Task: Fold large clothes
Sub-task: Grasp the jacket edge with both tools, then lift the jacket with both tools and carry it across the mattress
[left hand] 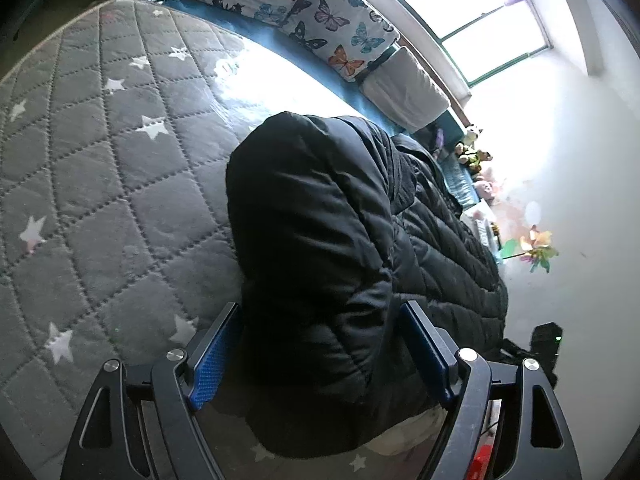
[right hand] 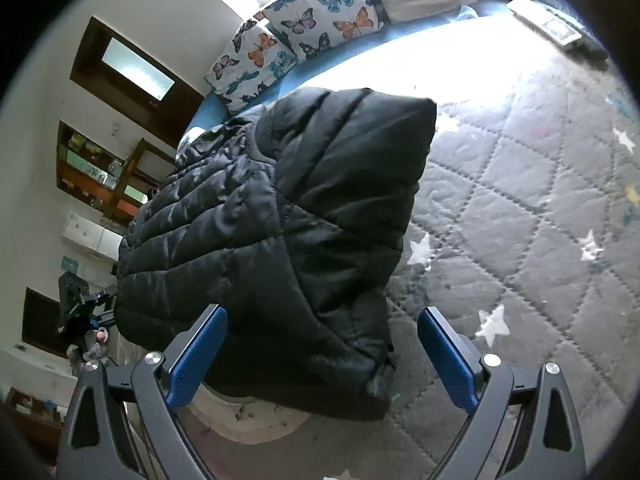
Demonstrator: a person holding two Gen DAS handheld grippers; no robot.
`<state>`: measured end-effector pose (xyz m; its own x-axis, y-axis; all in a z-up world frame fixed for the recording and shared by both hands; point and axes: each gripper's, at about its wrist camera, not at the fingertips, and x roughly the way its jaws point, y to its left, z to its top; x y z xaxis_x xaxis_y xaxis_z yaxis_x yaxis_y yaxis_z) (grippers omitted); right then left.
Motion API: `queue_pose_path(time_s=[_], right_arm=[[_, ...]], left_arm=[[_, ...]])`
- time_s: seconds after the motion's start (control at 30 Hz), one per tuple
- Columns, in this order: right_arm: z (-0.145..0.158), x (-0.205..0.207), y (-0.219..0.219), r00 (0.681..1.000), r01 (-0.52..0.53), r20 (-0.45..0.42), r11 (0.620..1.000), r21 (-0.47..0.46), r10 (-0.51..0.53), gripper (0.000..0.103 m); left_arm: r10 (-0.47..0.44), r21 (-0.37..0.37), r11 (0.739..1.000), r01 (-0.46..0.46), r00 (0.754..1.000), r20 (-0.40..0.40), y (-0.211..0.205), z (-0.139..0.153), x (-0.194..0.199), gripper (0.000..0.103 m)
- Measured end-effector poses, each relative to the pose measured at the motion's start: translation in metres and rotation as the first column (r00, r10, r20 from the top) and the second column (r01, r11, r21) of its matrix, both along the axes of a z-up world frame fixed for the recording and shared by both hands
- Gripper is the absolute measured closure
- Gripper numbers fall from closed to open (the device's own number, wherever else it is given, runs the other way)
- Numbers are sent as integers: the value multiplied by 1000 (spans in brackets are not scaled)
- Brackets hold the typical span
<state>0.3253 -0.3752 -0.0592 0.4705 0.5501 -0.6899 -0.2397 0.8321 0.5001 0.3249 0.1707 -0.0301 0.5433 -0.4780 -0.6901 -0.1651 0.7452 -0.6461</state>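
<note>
A black quilted puffer jacket (left hand: 320,240) lies bunched on a grey star-patterned quilted mat (left hand: 100,180). In the left wrist view my left gripper (left hand: 320,344) is open, its blue-padded fingers (left hand: 212,360) on either side of a folded end of the jacket. In the right wrist view the jacket (right hand: 280,220) shows again with a folded part pointing away, and my right gripper (right hand: 322,352) is open, its blue fingers (right hand: 448,356) straddling the near edge of the jacket above the mat (right hand: 520,220).
Butterfly-print cushions (left hand: 320,12) and a white pillow (left hand: 404,88) line a blue bed edge under a bright window (left hand: 460,0). Small toys (left hand: 476,152) and a pinwheel (left hand: 536,250) sit at the right. Wooden shelves (right hand: 100,168) stand at the left wall.
</note>
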Motion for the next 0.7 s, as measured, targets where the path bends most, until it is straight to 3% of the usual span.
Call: queue_pose_path(time_s=[0.43,0.7], right_arm=[[-12,16,-7,999,-18,-50,997,76,22,0],[-13,19,-8,996,-33,-76,995,93,41,0]], left_arm=[[6,-53,999,-8,999,-32,-5,-20,35,6],[-8,-115,993,3,999,-47,-12,-32,60,5]])
